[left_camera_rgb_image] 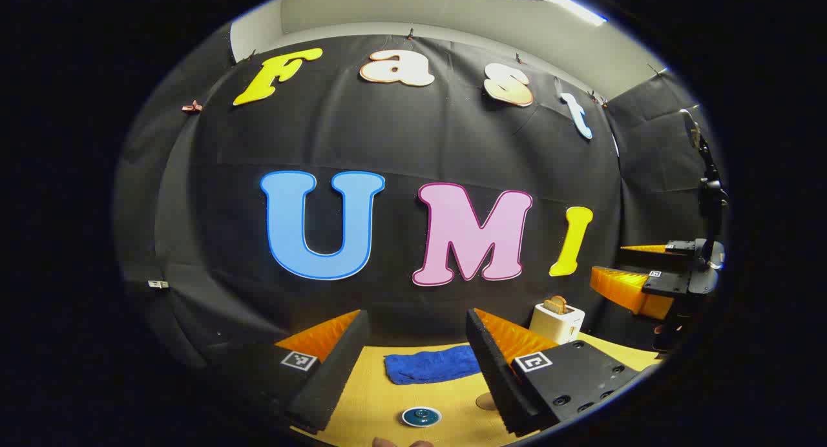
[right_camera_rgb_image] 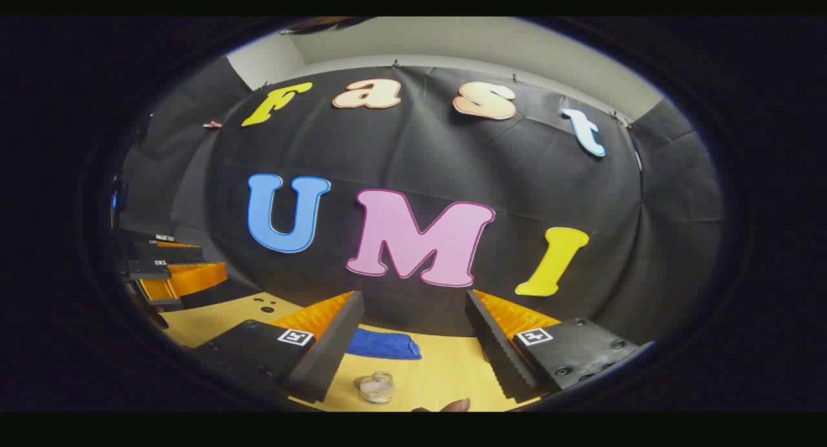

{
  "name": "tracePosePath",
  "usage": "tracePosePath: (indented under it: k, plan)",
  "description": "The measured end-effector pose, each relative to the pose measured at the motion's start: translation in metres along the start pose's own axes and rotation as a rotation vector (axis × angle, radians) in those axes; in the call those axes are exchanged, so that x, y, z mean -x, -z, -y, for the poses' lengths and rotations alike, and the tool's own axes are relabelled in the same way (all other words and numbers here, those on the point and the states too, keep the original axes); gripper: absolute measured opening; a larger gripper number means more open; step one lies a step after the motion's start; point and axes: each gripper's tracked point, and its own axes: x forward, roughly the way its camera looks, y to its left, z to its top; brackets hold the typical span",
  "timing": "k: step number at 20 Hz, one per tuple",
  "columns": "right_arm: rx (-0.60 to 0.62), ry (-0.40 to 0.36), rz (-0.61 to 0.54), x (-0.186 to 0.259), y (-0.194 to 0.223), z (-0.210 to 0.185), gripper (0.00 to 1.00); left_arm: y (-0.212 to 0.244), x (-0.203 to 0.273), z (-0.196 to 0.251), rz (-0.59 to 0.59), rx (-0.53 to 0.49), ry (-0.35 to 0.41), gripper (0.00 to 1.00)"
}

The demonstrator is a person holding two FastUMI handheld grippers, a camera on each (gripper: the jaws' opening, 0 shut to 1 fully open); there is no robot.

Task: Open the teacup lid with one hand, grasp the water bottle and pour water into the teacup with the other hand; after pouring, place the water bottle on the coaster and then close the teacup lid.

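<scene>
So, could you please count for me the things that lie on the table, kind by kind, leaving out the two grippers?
blue cloth: 1
toaster: 1
teacup, lid on: 1
water bottle, clear: 1
coaster, partly hidden: 1
Total: 5

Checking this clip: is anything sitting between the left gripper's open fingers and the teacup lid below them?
Nothing visible does. The left gripper is open, and the teacup lid lies on bare table between and below its fingers. The blue cloth lies beyond the lid, and the toaster farther back right.
</scene>
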Motion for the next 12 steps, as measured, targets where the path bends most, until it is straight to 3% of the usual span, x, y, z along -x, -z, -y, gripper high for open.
tracePosePath:
  k: [12]
  plan:
    - [0.011,-0.003,-0.001,-0.0007,0.0024,0.0033,0.98,-0.0004,-0.0055,0.0091,0.007,-0.027,0.015,0.95]
